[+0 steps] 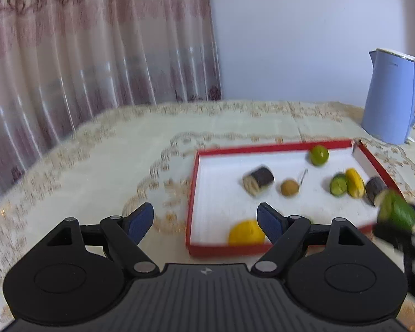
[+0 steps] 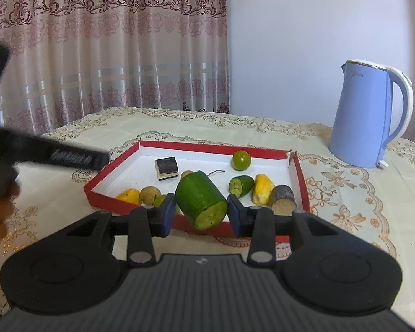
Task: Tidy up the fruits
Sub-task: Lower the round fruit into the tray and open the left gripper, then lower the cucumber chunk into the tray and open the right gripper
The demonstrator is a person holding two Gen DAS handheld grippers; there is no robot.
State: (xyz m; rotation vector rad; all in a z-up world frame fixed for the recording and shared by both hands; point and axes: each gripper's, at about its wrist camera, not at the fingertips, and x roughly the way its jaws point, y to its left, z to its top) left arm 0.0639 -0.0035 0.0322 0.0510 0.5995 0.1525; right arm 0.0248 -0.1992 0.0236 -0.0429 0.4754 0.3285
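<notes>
A red tray [image 2: 96,193] with a white floor lies on the table and holds several fruit pieces: a green lime [image 2: 240,160], a dark cut chunk [image 2: 166,168], yellow pieces [image 2: 262,184], a brown longan [image 2: 150,195]. My right gripper [image 2: 200,212] is shut on a big green cut fruit piece [image 2: 200,200], held above the tray's near edge. It also shows in the left wrist view [image 1: 397,213]. My left gripper [image 1: 206,222] is open and empty at the tray's [image 1: 192,193] left near corner, by a yellow fruit [image 1: 244,233].
A blue electric kettle [image 2: 365,116] stands at the back right of the table [image 2: 359,207], beyond the tray. A patterned curtain [image 2: 110,49] hangs behind the table on the left. The left gripper's body [image 2: 55,155] reaches in from the left.
</notes>
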